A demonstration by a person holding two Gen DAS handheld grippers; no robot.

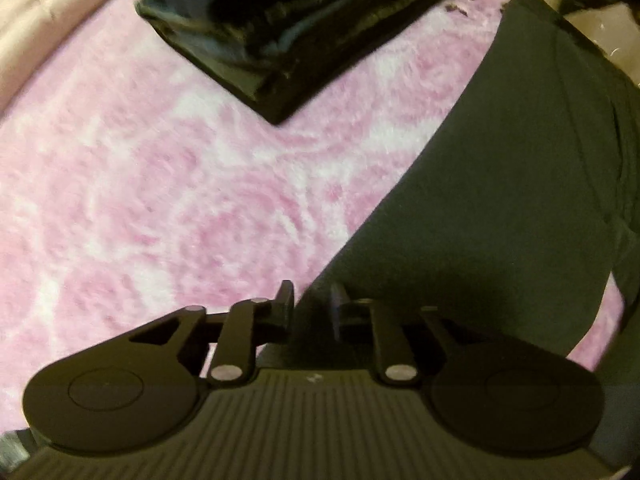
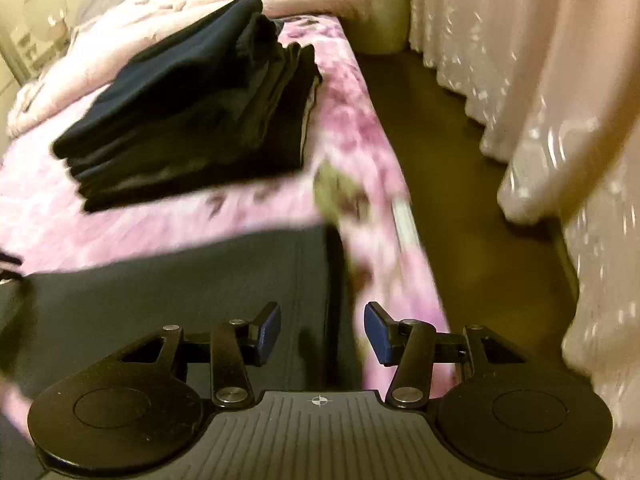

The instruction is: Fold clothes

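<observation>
Item: dark grey-green garment (image 1: 512,184), lying flat on a bed covered by a fluffy pink-and-white blanket (image 1: 168,168); in the left wrist view it fills the right half of the frame, its straight edge running diagonally from the upper right down toward the fingers; in the right wrist view the same cloth (image 2: 168,300) spreads across the lower left, with a stitched seam running along near its right edge. Item: stack of folded dark clothes (image 1: 296,28), black and navy layers, resting on the blanket beyond the garment and apart from it; seen again in the right wrist view (image 2: 188,108) at upper left, its layered edges facing the camera. Item: left hand-held gripper (image 1: 311,308), fingers narrowly apart with the edge of the dark garment between them; whether the pads actually press the cloth cannot be told, since that area is dark and blurred. Item: right hand-held gripper (image 2: 322,332), jaws spread wide, blue pads visible, nothing between them; the left finger sits over the garment, the right finger over the pink blanket at the bed's edge. Item: pale pink quilted duvet (image 2: 168,12), bunched at the far end of the bed behind the stack. Item: dark floor (image 2: 452,184) alongside the bed on the right. Item: light patterned curtain (image 2: 540,80), hanging to the floor at far right. Both views are motion-blurred.
</observation>
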